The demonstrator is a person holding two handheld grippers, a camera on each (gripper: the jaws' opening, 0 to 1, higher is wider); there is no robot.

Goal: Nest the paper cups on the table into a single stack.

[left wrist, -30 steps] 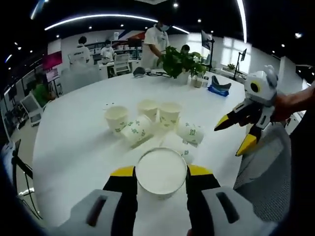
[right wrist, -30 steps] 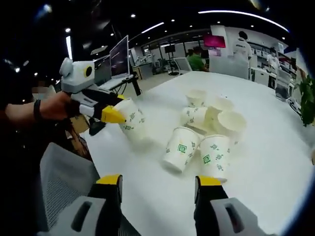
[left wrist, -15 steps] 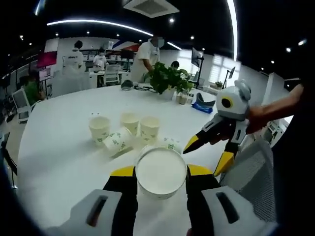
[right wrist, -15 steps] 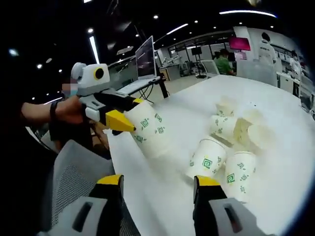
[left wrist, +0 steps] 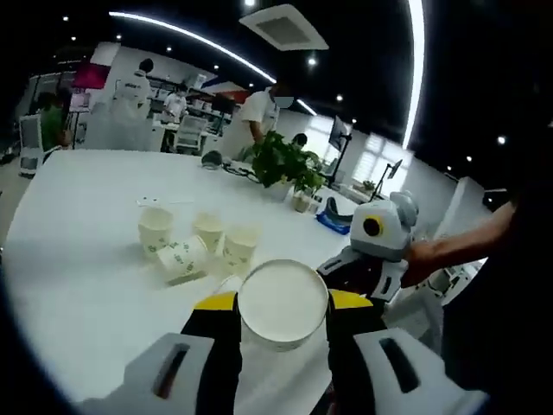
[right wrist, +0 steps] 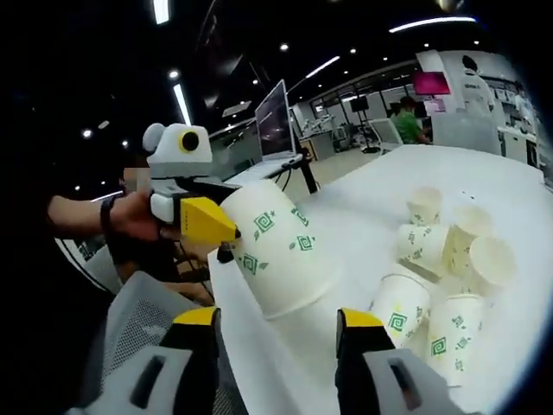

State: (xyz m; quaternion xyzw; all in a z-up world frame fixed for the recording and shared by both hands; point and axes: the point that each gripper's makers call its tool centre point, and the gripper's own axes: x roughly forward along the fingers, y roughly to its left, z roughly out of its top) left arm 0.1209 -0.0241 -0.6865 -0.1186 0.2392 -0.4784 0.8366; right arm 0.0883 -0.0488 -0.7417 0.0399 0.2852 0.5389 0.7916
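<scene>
Left gripper view: cup (left wrist: 282,304) clamped btwn jaws.

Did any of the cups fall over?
Yes. In the left gripper view one paper cup lies on its side among upright ones on the white table. The right gripper view shows another tipped cup in the cluster. The left gripper holds one cup tilted off the table.

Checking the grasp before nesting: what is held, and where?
The left gripper holds a paper cup by its sides near the rim; the right gripper is open, holding nothing.
</scene>
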